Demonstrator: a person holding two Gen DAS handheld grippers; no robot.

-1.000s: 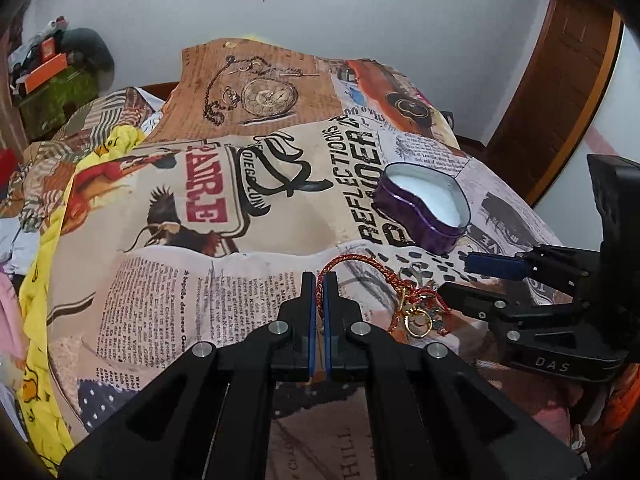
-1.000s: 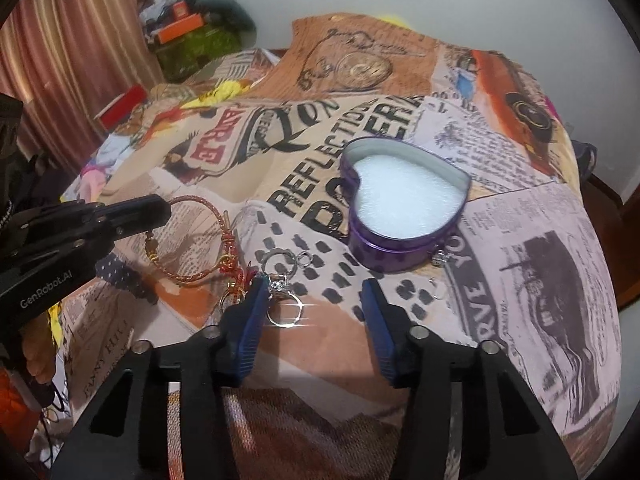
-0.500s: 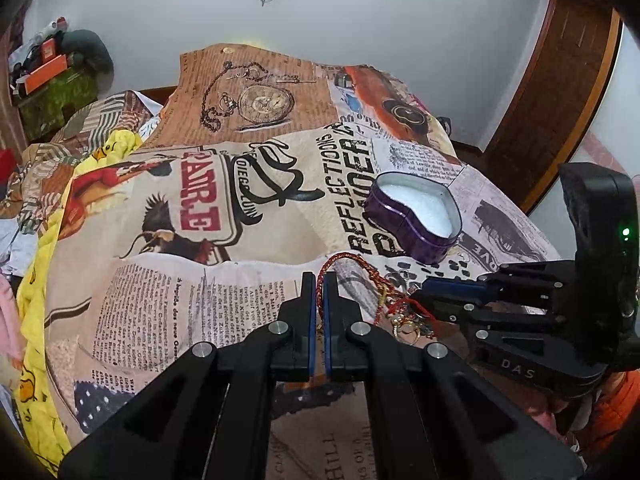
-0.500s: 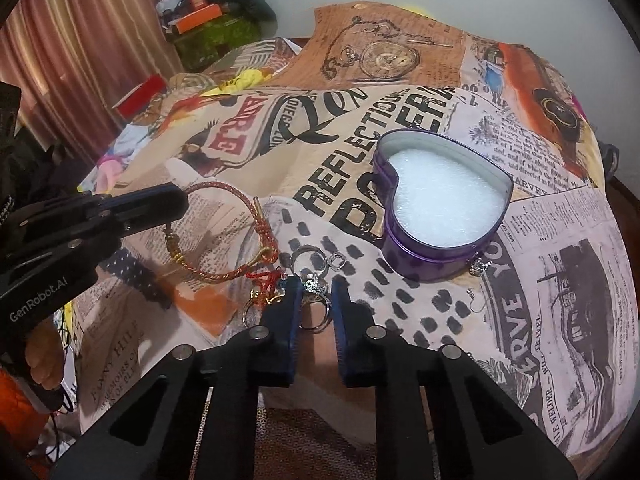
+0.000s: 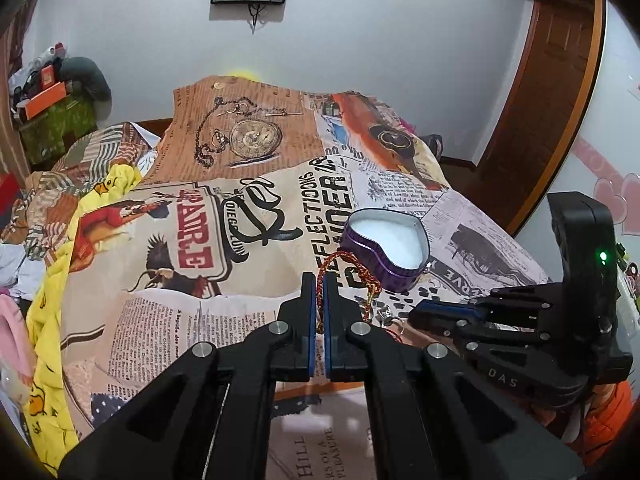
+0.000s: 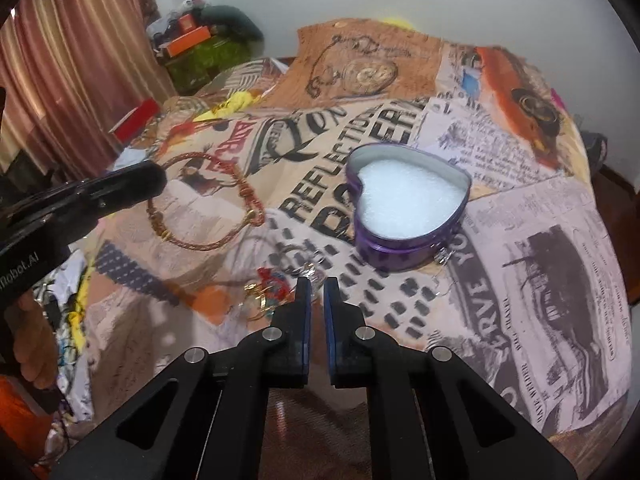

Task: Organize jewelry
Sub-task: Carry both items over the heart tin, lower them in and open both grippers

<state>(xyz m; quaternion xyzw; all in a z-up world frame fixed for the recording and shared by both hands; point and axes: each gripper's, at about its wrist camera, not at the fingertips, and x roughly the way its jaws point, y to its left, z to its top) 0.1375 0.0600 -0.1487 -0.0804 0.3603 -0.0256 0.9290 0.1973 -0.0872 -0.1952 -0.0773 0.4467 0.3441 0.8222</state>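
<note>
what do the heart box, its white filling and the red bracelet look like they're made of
Heart box: likely thin metal tin, glossy purple outside, bare silvery inner wall.
White filling: probably foam padding, matte and grainy.
Red bracelet: twisted red and gold cord with a knot, seemingly woven thread; the left gripper pinches it.

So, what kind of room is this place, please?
Most likely a bedroom in a home: a bed under a newspaper-print bedspread, a curtain, a wooden door, and clutter piled beside the bed.

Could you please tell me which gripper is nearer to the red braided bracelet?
Left. The left gripper is shut on the red braided bracelet, holding it up; the right gripper is beside it, over the small rings.
</note>
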